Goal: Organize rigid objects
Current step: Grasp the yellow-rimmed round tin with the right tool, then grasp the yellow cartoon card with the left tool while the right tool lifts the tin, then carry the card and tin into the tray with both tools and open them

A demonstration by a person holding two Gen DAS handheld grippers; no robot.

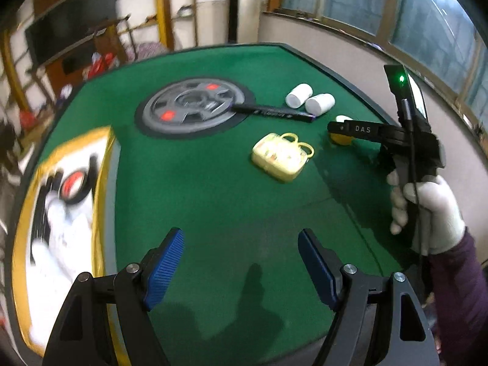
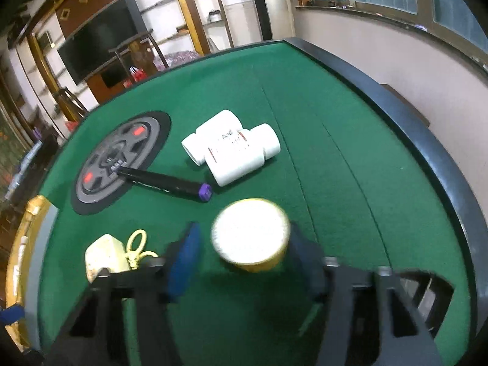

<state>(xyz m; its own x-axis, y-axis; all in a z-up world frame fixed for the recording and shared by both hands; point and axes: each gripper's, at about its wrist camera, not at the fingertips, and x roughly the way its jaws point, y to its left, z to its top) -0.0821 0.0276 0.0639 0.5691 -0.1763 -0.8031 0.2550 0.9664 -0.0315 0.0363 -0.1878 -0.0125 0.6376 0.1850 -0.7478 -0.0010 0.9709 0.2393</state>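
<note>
Hovering over the green tabletop (image 1: 213,198), the left claw (image 1: 241,265) has its blue pads spread wide with nothing but felt between them. Over on the right, the right claw (image 2: 244,256) straddles a yellow jar with a white lid (image 2: 250,230); its right pad looks to be against the jar's side, while a sliver of green shows between the left pad and the jar, so with the blur I cannot tell whether it is gripped. A gloved hand (image 1: 427,210) with a dark purple sleeve carries that tool. Just beyond the jar lie two white bottles (image 2: 235,149) on their sides, touching each other. To their left a black marker with a purple cap (image 2: 164,183) lies with its far end over a round grey wheel picture (image 2: 119,158). Nearer, left of the jar, sits a pale yellow case with yellow loops (image 1: 280,157). A yellow-edged mat (image 1: 61,213) lies along the left edge.
</note>
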